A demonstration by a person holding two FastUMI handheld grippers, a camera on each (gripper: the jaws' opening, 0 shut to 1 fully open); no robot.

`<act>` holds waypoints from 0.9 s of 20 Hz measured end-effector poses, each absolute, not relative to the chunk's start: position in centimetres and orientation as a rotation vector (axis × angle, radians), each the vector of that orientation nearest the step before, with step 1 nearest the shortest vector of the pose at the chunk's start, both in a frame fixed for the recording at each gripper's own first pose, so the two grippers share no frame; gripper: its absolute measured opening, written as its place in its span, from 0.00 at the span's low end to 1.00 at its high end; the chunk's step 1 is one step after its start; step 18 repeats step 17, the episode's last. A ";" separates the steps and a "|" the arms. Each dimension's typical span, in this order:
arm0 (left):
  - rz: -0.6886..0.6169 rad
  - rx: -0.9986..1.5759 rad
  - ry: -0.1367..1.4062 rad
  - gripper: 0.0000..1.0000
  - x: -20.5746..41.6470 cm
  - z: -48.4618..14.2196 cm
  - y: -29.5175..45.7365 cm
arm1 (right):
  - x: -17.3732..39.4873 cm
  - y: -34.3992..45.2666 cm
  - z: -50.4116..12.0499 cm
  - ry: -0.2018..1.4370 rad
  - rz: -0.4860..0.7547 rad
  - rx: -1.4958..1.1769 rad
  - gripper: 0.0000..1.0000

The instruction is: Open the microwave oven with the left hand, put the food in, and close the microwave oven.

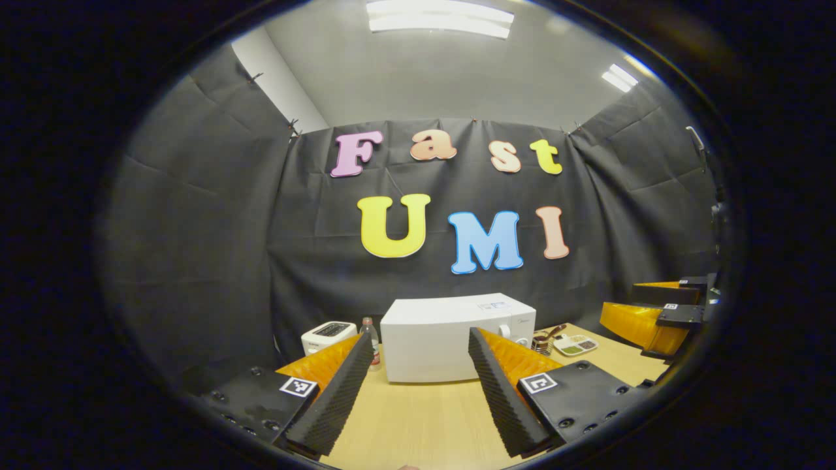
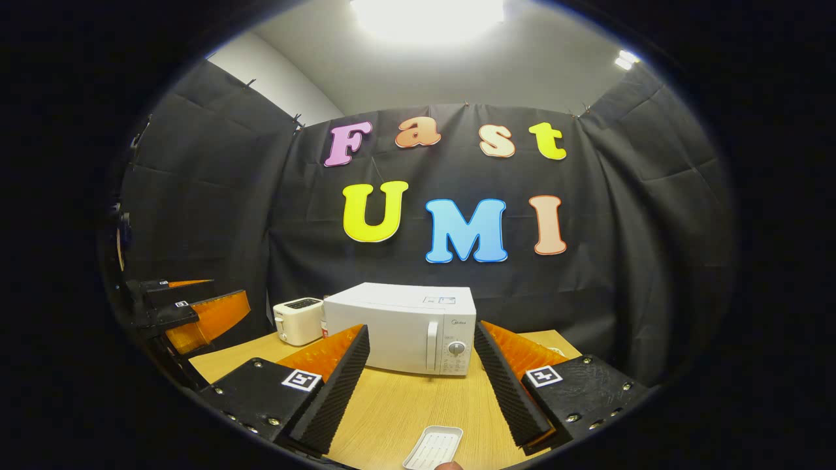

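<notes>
Microwave oven [image 2: 405, 326] stands closed toward the back of the wooden table [image 2: 405, 411], door handle and dial facing my right gripper view. I note a white toaster [image 2: 297, 320] beside it on one side, a bottle [image 1: 371, 339] between them, and a plate of food [image 1: 575, 344] on the other side. My left gripper [image 1: 418, 398] is spread wide, gripping nothing, held over bare table short of the oven. My right gripper [image 2: 424, 391] is equally wide apart and empty, with a small white tray [image 2: 434, 448] on the table beneath it.
</notes>
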State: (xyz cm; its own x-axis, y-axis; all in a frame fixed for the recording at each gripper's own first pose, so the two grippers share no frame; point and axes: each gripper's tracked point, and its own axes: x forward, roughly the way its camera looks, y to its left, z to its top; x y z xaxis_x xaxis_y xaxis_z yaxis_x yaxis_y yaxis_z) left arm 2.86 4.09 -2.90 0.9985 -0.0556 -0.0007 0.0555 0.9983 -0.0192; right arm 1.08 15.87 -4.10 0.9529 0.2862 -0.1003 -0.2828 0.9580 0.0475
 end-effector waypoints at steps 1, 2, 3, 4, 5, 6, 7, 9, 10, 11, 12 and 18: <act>-0.048 -0.022 -0.001 0.97 2.7 -2.6 4.2 | 1.0 16.1 -4.0 0.109 0.293 0.045 0.98; -0.041 -0.024 -0.006 0.97 2.6 -2.6 4.5 | 0.9 16.2 -4.0 0.109 0.292 0.053 0.98; -0.035 -0.025 -0.012 0.97 2.5 -2.4 4.6 | 0.9 16.1 -3.9 0.108 0.287 0.053 0.98; -0.033 -0.026 -0.016 0.97 2.5 -2.2 4.7 | 0.9 15.8 -3.9 0.105 0.280 0.049 0.98; -0.029 -0.027 -0.017 0.97 2.5 -2.0 4.8 | 0.9 15.7 -3.6 0.100 0.275 0.047 0.98; -0.030 -0.029 -0.017 0.97 2.5 -2.0 4.8 | 0.9 15.6 -3.5 0.095 0.271 0.049 0.98; -0.030 -0.030 -0.016 0.97 2.4 -1.9 4.8 | 1.0 15.6 -3.3 0.091 0.267 0.052 0.98; -0.029 -0.033 -0.023 0.97 2.6 -1.7 5.0 | 1.0 15.4 -3.2 0.088 0.263 0.054 0.98; -0.030 -0.033 -0.024 0.97 2.5 -1.6 5.1 | 1.0 15.4 -3.1 0.085 0.258 0.053 0.98; -0.032 -0.030 -0.027 0.97 2.5 -1.4 5.1 | 1.1 15.3 -3.0 0.084 0.255 0.051 0.98; -0.034 -0.027 -0.029 0.96 2.4 -1.4 5.1 | 1.1 15.3 -3.0 0.081 0.256 0.051 0.98; -0.044 -0.020 -0.046 0.97 2.5 -0.6 5.1 | 1.1 15.3 -2.6 0.071 0.249 0.045 0.98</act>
